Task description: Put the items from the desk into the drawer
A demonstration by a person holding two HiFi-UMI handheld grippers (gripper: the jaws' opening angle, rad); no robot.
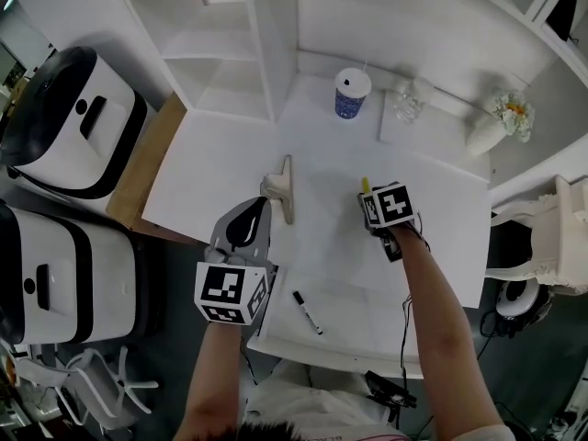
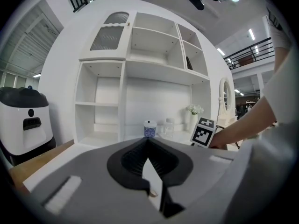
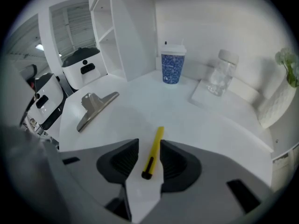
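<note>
Pen (image 3: 153,152), yellow, lies on worktop (image 1: 432,209) between parted pads of right claw (image 3: 148,148), untouched. Left claw (image 2: 148,141) closed, empty. Metal clip (image 1: 285,188) at pen's 9 o'clock, black marker (image 1: 307,312) at 7, cup (image 1: 352,93) at 12.

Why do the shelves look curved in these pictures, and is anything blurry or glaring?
Left gripper view: fisheye lens bows the white shelf unit, black corners, ceiling lights glare. Right gripper view: same bowing and dark rim; the yellow pen between the jaws looks sharp. Head view: soft even light, faint shadows on the white desk.
</note>
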